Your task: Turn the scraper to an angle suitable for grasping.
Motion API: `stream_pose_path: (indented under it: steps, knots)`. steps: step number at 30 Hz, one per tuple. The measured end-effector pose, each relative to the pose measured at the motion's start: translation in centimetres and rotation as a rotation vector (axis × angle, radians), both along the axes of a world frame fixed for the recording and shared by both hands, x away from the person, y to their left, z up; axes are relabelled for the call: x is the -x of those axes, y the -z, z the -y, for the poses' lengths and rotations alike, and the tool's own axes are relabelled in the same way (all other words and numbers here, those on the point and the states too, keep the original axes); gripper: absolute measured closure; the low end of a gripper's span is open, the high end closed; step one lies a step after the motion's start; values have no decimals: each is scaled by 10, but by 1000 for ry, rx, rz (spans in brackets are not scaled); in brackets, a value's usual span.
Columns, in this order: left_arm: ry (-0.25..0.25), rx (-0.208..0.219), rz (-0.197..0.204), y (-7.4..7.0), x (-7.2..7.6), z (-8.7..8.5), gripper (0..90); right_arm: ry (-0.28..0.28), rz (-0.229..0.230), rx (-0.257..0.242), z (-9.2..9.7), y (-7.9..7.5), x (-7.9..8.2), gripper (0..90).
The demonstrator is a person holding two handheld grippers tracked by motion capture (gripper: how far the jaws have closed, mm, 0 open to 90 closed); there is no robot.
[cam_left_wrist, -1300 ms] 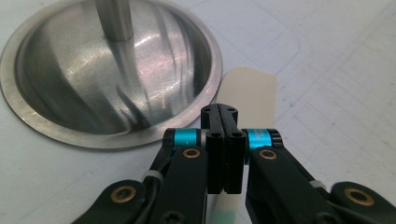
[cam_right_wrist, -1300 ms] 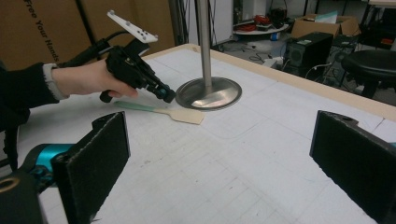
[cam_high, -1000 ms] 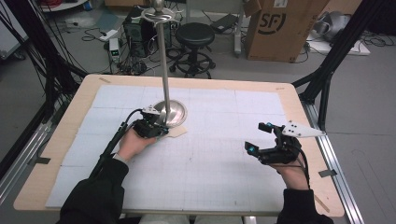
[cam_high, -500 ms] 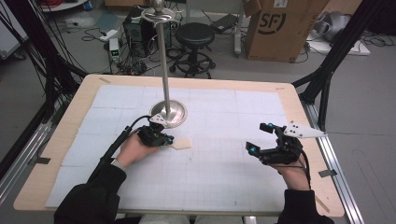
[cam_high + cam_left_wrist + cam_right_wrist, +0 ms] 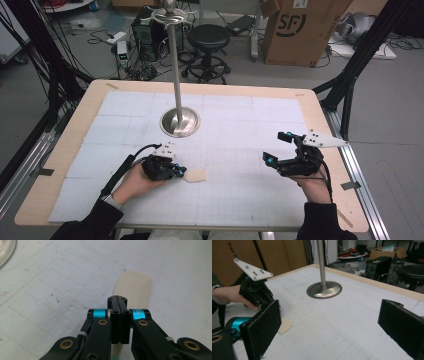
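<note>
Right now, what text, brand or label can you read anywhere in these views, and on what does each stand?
"SF": on the cardboard box on the floor beyond the table, in the high view.
"Free": partly cut-off print on brown cardboard at the right gripper view's upper left; the rest is unreadable.
Nothing else is legible.

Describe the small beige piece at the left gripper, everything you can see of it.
The beige piece is a thin, flat, pale tan sheet, like card or thin wood, with one rounded corner. It lies flat on the white gridded mat, well in front of the metal stand's base. The left gripper has its jaws shut on the near edge.
</note>
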State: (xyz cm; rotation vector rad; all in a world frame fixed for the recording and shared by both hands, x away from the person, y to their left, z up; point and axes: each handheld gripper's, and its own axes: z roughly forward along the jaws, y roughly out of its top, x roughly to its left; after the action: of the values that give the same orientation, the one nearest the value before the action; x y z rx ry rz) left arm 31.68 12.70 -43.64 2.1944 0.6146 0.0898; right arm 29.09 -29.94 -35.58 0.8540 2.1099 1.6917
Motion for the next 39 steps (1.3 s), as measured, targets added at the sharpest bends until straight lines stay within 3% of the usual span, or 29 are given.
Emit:
stream_pose_path:
  steps: [1,4,5,6,7,11,12,14,17,19,23,25,26,27,28,29,30,31,35,37,39]
  knots:
    - [-4,51,-2,-6,5,-5,900,-10,-1,-12,1,1,-2,39]
    - [1,17,45,-19,20,-18,900,6,-4,-20,3,1,-3,39]
    - [19,14,51,-15,31,-27,900,11,-9,-24,3,2,-5,39]
    - [19,14,51,-15,31,-27,900,11,-9,-24,3,2,-5,39]
    - [2,-3,35,-6,36,-35,900,10,-7,-20,3,2,-6,39]
    - [-19,-50,7,5,37,-43,900,-3,-24,-22,2,4,-8,39]
    - [-30,-24,-7,6,37,-48,900,-3,-22,-23,2,5,-9,39]
    - [-37,-30,-4,5,37,-49,900,-4,-23,-25,2,5,-10,39]
    - [-57,-25,4,7,31,-51,900,0,-28,-26,2,5,-11,39]
    - [-82,-34,44,7,24,-49,900,-7,-31,-24,2,6,-12,39]
    - [-120,-41,63,8,17,-48,900,-18,-38,-28,1,6,-11,39]
    - [-189,-67,100,8,7,-42,900,-19,-36,-29,1,6,-11,39]
    - [-189,-67,100,8,7,-42,900,-18,-35,-27,1,6,-11,39]
    - [-207,-58,95,8,3,-41,900,-19,-34,-27,0,6,-12,39]
    - [-226,-8,84,12,-11,-39,900,-24,-43,-32,-1,6,-12,39]
    - [-226,-8,84,12,-11,-39,900,-23,-38,-22,-2,6,-12,39]
    - [-241,41,42,14,-20,-42,900,-25,-40,-24,-3,5,-12,39]
    - [-252,44,39,14,-22,-42,900,-31,-39,-26,-4,5,-13,39]
    - [-252,13,64,12,-20,-39,900,-42,-38,-18,-5,5,-14,39]
    - [-227,31,67,9,-18,-30,900,-45,-46,-17,-5,6,-14,39]
    - [-216,22,70,8,-18,-25,900,-40,-45,-19,-4,5,-13,39]
